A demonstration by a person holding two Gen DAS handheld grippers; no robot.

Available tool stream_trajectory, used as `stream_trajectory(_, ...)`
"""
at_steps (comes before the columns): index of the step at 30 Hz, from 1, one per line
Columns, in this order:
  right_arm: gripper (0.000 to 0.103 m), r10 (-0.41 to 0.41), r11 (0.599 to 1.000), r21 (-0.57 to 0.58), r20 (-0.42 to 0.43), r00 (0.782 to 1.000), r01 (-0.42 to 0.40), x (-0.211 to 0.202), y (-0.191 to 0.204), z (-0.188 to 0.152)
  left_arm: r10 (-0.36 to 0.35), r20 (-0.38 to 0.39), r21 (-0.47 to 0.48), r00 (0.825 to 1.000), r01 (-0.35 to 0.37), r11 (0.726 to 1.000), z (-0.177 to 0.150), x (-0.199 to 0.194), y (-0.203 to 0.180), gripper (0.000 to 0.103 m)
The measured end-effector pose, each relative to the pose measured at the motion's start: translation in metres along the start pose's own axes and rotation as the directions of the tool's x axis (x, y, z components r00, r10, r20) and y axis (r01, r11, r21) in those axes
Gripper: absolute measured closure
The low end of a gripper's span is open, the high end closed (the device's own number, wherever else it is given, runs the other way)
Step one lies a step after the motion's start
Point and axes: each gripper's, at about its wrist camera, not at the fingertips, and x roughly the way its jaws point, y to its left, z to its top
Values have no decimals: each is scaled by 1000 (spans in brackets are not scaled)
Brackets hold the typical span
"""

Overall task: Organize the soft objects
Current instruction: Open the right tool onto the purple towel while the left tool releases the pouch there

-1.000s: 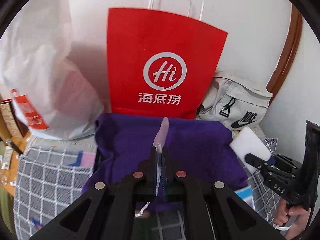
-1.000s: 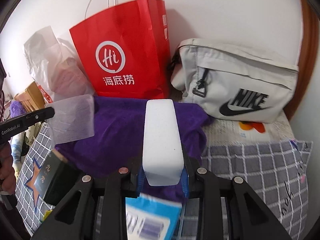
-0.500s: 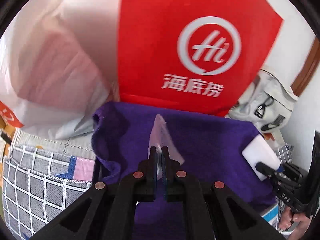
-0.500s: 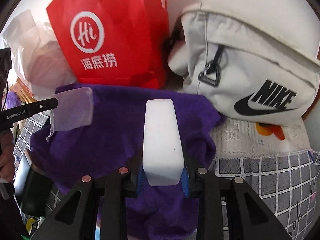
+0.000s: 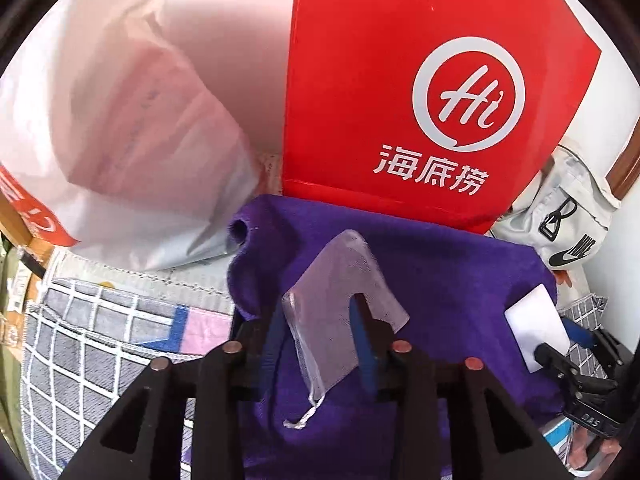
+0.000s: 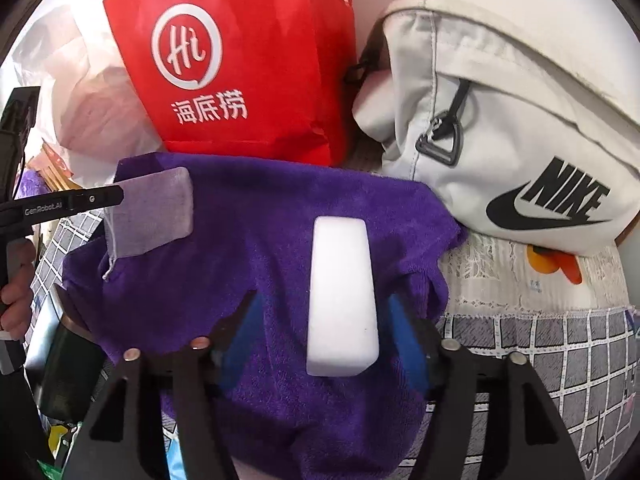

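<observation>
Right wrist: one sponge (image 6: 343,296), one pouch (image 6: 154,212).

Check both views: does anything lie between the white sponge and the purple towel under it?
Nothing visible does. The white sponge sits between the open jaws of the right hand-held gripper, directly over the purple towel, with only bare cloth showing around it.

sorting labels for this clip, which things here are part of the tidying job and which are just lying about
In the job: sheer pouch between the open left gripper; white sponge between the open right gripper; purple towel under both.

Lying about: red paper bag, white Nike bag, plastic bag, checked cover.
</observation>
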Motion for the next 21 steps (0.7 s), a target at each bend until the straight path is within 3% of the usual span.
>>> stream_trajectory(4,29,-17,1000,2,29,999,17,-17,5,1,25,15,-4,1000,-25,1000,-5,-14,5,52)
stream_trajectory(7,16,-58,998,8,56,997,58,-36,7,-1,29,14,-20,999,-29,999,-11,-26,8,51)
stream_trajectory(15,12,-189,981,-32,86,978,192,-89,28,-21,73,54,-39,996,-71,997,-37,-86,10,51)
stream_trajectory(17,12,-180,981,-57,102,978,186,-106,37,-31,82,62,-28,995,-80,996,-46,-103,10,52)
stream_trajectory(21,12,-86,995,-45,127,988,92,-137,53,-53,80,82,-33,993,-78,996,-68,-133,12,51)
